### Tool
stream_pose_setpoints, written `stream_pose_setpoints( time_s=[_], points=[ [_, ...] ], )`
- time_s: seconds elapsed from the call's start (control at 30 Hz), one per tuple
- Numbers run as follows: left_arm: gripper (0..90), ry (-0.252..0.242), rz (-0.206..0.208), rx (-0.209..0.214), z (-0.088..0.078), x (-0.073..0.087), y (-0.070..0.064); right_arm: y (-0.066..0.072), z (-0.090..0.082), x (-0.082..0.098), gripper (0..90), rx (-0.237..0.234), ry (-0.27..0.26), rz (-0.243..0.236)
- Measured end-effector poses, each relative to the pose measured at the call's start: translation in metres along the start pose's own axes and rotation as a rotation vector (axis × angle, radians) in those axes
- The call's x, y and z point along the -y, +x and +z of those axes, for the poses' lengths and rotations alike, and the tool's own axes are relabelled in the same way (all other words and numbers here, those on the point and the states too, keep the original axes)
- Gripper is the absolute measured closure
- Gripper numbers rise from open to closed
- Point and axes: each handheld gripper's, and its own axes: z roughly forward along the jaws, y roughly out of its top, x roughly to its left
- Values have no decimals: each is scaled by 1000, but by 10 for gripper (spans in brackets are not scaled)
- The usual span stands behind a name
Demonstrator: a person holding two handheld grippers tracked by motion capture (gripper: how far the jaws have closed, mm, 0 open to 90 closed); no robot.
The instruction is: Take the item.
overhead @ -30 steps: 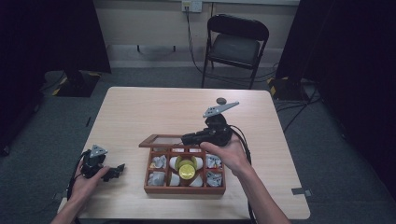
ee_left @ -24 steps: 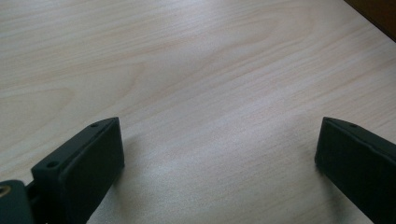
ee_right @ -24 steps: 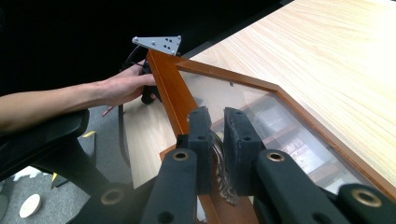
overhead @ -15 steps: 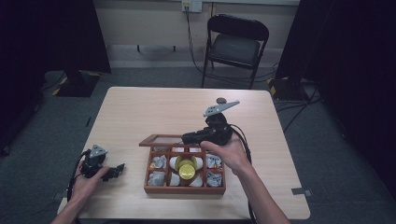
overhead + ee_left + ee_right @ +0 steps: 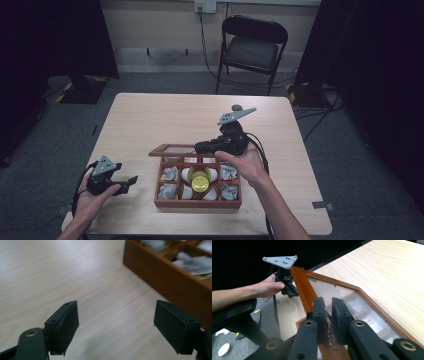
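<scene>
The right tool [image 5: 326, 315] is gripping a small metal clasp [image 5: 331, 336] on the front edge of the lid [image 5: 342, 297] of a wooden box [image 5: 197, 202], its jaws pressed close together on it; the clasp is mostly hidden between the pads, so its shape is hard to make out. The lid, a wooden frame around a clear pane, is standing raised at the far side of the box in the high view, where it is showing nearly edge-on. Through the pane the compartments below are appearing only as blurred pale shapes. The box is sitting near the front middle of the desk [image 5: 165, 120], holding grey packets [image 5: 171, 173] in its compartments and a round yellow thing [image 5: 200, 181] in the centre, too small to identify. The left tool [image 5: 116, 322] is hovering over bare desk just left of the box, apart from it; its jaws have just been closing but are standing apart with nothing between them. In its own view the box wall [image 5: 172, 277] is cut off at the right edge and the contents are blurred.
</scene>
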Motion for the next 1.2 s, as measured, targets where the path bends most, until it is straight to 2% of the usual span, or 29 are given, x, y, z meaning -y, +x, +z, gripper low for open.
stream_pose_setpoints(
  time_s=[0.07,0.1,0.13,0.2,0.33,0.47,0.53,0.73,0.87,0.93,1.07,1.2],
  points=[
    [199,-21,-20,55,-3,-2,-3,0,0,0,818,0,1,1],
    [199,-43,-39,98,-6,-4,-6,0,0,0,818,0,1,0],
    [199,-54,-35,108,-7,-5,-8,0,0,-1,818,0,1,0],
    [200,-61,9,122,-9,-9,-17,-1,0,-1,818,-2,0,0],
    [222,-72,42,157,-8,-14,-28,-1,0,-1,818,-1,0,1],
    [251,-107,9,196,-11,-19,-33,-2,-1,-2,818,-2,-1,1],
    [254,-103,17,206,-12,-21,-37,-2,-1,-2,819,-4,-1,1],
    [270,-101,77,242,-7,-31,-57,-3,-1,-5,819,-2,2,2],
    [271,-77,132,307,1,-38,-74,-4,-1,-7,819,0,4,1],
    [281,-68,157,321,4,-41,-80,-4,-1,-8,820,3,4,-1],
    [287,-56,170,362,12,-47,-94,-5,-2,-11,820,9,6,-7],
    [291,-52,193,374,19,-54,-104,-6,-2,-12,821,7,5,-7]
  ],
)
